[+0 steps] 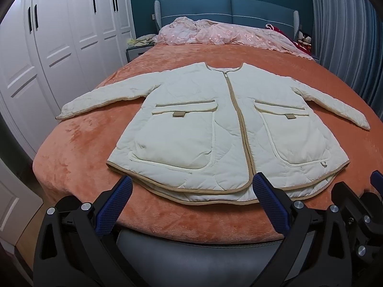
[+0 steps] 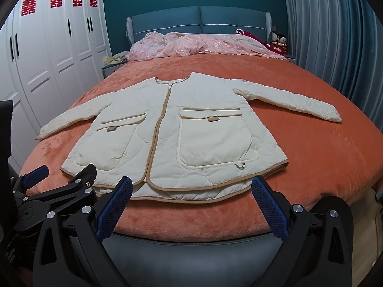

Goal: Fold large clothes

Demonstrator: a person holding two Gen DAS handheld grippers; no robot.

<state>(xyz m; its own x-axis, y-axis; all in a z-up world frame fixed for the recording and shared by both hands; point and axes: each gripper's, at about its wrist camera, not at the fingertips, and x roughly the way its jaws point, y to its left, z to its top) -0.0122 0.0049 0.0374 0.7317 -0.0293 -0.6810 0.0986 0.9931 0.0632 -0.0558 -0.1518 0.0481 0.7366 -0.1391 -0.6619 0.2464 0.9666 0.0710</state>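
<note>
A cream quilted jacket [image 1: 203,124] with tan trim lies flat, front up and zipped, on the orange bed cover [image 1: 79,148], sleeves spread to both sides. It also shows in the right wrist view [image 2: 182,134]. My left gripper [image 1: 191,189] is open and empty, just short of the jacket's hem at the foot of the bed. My right gripper [image 2: 191,189] is open and empty, also just short of the hem, to the right of the left one. The left gripper shows in the right wrist view [image 2: 55,181].
A pink quilt [image 1: 215,33] is heaped by the blue headboard [image 1: 227,9]. White wardrobes [image 1: 59,47] line the left side and a grey-blue curtain [image 1: 347,35] the right. The bed's dark foot edge [image 1: 191,246] lies right below the grippers.
</note>
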